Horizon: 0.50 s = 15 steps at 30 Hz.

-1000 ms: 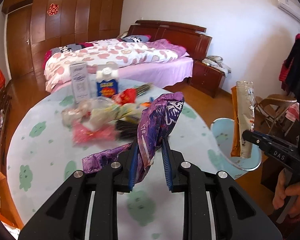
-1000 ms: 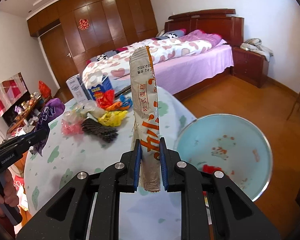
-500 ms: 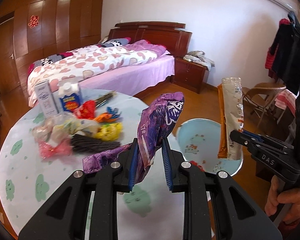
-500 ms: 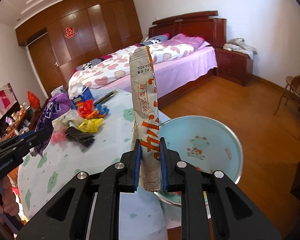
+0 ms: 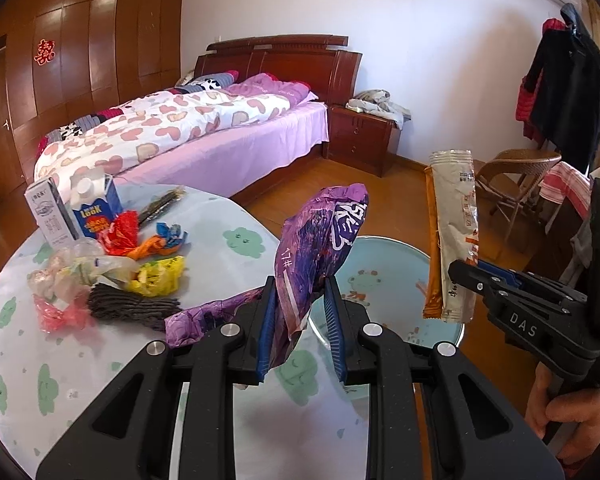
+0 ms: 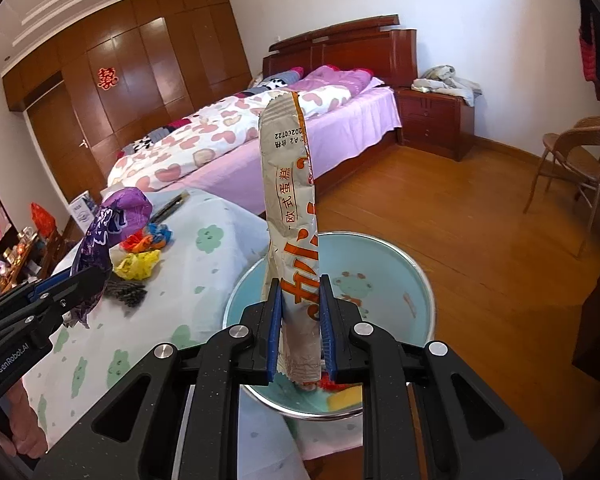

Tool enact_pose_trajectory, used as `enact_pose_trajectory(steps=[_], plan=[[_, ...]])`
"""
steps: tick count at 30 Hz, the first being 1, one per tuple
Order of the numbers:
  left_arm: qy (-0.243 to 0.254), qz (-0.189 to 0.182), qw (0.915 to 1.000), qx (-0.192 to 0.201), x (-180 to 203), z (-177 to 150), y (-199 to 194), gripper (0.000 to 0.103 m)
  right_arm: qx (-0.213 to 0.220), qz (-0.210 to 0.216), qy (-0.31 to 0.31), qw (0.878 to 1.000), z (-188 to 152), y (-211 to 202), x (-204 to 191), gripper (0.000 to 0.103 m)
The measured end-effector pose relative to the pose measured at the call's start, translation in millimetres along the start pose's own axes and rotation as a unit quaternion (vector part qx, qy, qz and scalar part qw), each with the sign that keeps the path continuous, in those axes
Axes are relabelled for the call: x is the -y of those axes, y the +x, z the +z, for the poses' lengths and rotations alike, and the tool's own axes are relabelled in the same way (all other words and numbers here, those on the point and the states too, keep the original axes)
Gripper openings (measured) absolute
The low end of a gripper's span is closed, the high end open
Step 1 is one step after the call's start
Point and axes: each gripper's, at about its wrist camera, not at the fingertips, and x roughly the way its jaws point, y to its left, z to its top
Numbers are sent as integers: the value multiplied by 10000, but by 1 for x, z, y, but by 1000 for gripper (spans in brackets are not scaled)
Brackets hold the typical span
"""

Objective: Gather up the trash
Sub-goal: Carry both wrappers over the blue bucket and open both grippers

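My left gripper (image 5: 300,324) is shut on a purple snack wrapper (image 5: 312,256) and holds it upright near the table's right edge, next to a light blue basin (image 5: 384,272). My right gripper (image 6: 299,328) is shut on a long white and orange cake wrapper (image 6: 290,208) and holds it upright over the basin (image 6: 380,276). The right gripper and its wrapper (image 5: 454,232) also show in the left wrist view, above the basin. The left gripper's purple wrapper (image 6: 108,232) shows at the left in the right wrist view.
A pile of trash lies on the round table (image 5: 220,236): yellow wrapper (image 5: 156,276), red wrapper (image 5: 120,232), pink wrapper (image 5: 56,316), dark bundle (image 5: 128,304), clear bags. A milk carton (image 5: 94,208) and a white box (image 5: 50,216) stand behind. Bed, nightstand and chair lie beyond.
Both grippers have swung right with their wrappers, from over the table toward the basin. The right gripper's wrapper now stands over the basin. Both grips are unchanged.
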Motion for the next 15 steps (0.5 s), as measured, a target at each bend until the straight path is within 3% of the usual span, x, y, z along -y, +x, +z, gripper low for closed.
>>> enact_pose_trajectory(steps=[15], plan=[[196, -23, 9990, -395, 40, -3, 58, 24, -574, -499, 316, 9966, -16, 36, 39, 19]])
